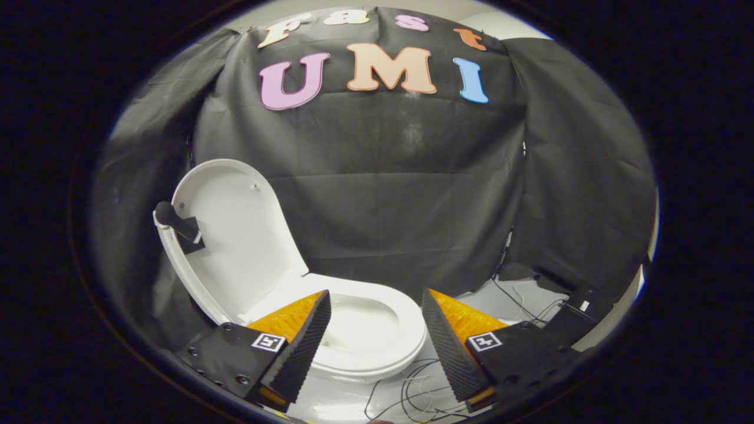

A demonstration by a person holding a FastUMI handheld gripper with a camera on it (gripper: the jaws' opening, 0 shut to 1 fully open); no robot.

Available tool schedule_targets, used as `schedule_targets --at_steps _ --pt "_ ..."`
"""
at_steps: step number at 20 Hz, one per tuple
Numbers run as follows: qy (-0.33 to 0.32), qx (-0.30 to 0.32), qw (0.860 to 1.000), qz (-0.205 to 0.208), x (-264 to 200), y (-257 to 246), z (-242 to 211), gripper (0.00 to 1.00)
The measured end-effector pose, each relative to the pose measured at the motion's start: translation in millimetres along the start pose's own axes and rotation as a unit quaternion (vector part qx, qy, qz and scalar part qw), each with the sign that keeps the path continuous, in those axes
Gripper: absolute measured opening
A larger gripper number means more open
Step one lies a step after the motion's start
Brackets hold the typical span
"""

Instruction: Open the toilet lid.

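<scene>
The hand-held gripper (376, 330) is spread wide, gripping nothing. Thin cables (412, 394) trail on the floor between its fingers. Just beyond them, the toilet seat (406, 318) lies down, partly hidden; the toilet lid (235, 235) stands raised, leaning against the black cloth (412, 194).

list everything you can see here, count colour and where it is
toilet lid: one, white, raised upright at the back of the toilet, beyond the near-side finger
lid handle: one, black, clamped on the lid's outer edge
toilet seat: one, white, lying flat on the bowl, just ahead of the fingers
bowl: one, white, open inside the seat ring
cables: several, thin and black, loose on the white floor between the fingers; more run beside the toilet toward the cloth
box: one, small and black, on the floor at the foot of the cloth
booth wall: one, black cloth, behind the toilet
gripper: one, jaws wide open, holding nothing, short of the seat
</scene>
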State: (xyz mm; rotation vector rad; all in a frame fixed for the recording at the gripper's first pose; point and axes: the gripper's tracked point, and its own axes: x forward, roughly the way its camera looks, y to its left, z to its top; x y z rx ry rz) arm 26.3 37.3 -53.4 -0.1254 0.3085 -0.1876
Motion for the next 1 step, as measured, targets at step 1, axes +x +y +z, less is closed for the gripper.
schedule_targets --at_steps 1 --pt "-0.003 0.006 1.000 0.002 0.0 0.4 2.0 0.97"
